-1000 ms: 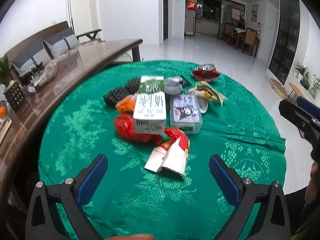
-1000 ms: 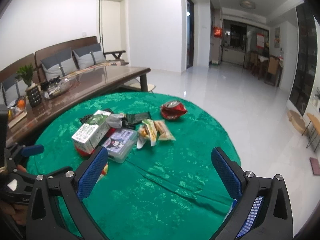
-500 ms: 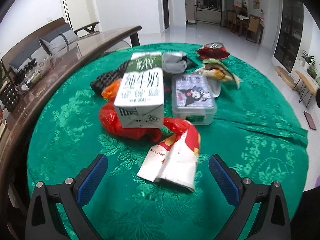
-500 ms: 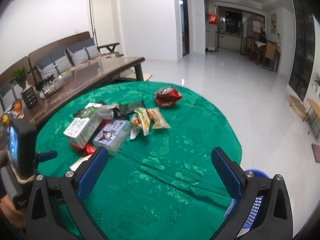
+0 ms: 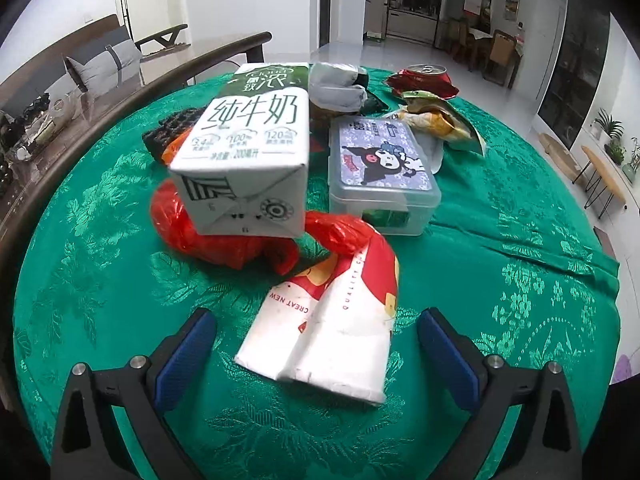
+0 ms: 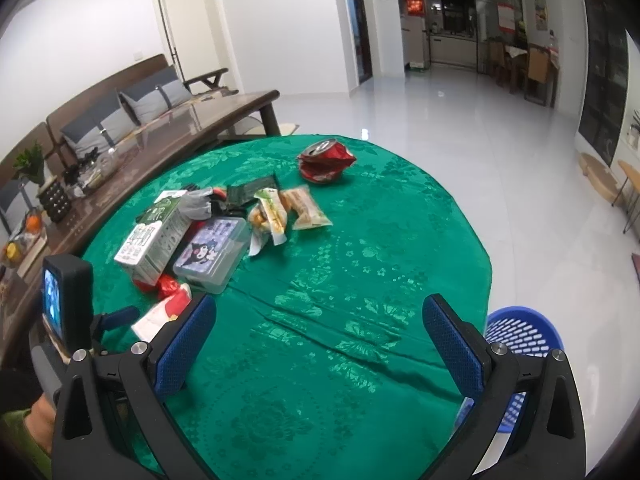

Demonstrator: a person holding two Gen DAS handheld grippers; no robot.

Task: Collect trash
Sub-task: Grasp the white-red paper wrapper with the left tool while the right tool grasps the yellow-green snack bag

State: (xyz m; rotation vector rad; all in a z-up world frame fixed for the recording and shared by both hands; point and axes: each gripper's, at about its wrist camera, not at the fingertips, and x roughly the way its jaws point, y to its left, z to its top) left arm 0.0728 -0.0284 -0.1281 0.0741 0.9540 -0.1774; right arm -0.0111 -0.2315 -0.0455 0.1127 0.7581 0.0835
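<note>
Obstacles, left wrist frame centre: flattened red-and-white paper cup lying between the spread blue pads, bare green cloth either side of it. Behind it, touching: crumpled red plastic bag, white milk carton, clear lidded plastic box. Right wrist frame, lower centre: open cloth; blue mesh basket lower right, beyond the table edge.

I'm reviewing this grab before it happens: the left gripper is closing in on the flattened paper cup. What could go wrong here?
1. The flattened paper cup runs under the red plastic bag, so lifting it may drag the bag along.
2. The milk carton sits on that bag and could topple.
3. The left gripper is open with its jaws wide; closing on the limp cup might also pinch the green tablecloth and tug it.
</note>
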